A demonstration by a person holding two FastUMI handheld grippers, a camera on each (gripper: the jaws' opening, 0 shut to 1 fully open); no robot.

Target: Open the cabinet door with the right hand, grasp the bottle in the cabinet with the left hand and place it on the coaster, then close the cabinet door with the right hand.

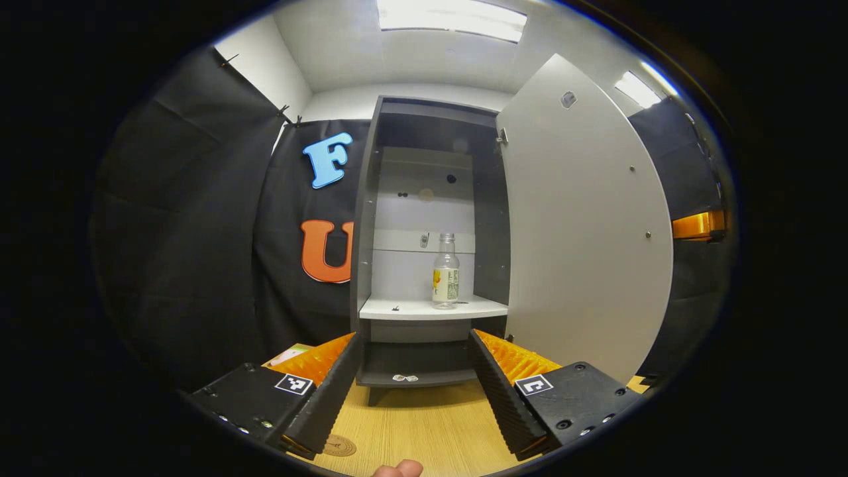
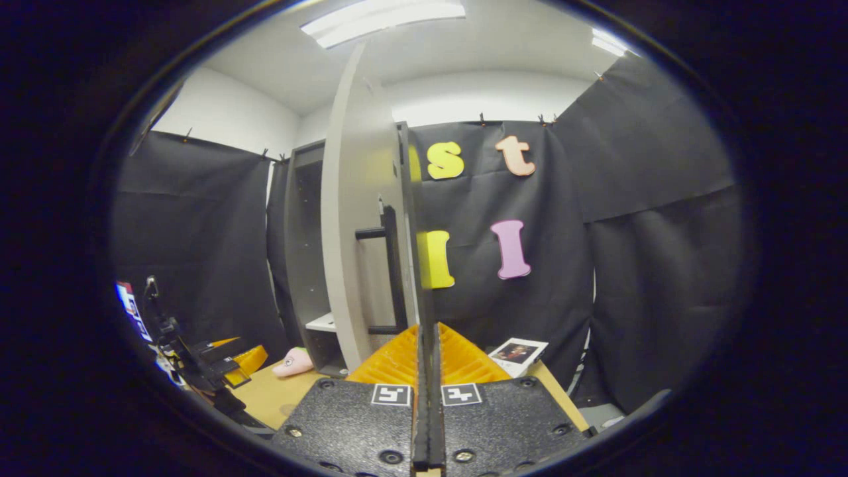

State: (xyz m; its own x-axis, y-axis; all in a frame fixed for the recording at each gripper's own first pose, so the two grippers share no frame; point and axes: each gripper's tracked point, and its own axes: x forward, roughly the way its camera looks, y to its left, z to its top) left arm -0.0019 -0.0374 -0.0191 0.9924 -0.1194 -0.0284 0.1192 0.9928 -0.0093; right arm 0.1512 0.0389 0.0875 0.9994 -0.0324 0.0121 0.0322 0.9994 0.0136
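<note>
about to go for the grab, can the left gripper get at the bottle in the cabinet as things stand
Probably yes: the cabinet door is swung wide, the bottle stands alone and upright on the shelf, and the left gripper is open, facing it across bare table.

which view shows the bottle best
The left gripper view. The bottle stands upright on the cabinet's white shelf, unblocked, framed between the open left tongs, with the door swung open. In the right gripper view the door's edge covers the shelf area, so the bottle cannot be made out there.
</note>
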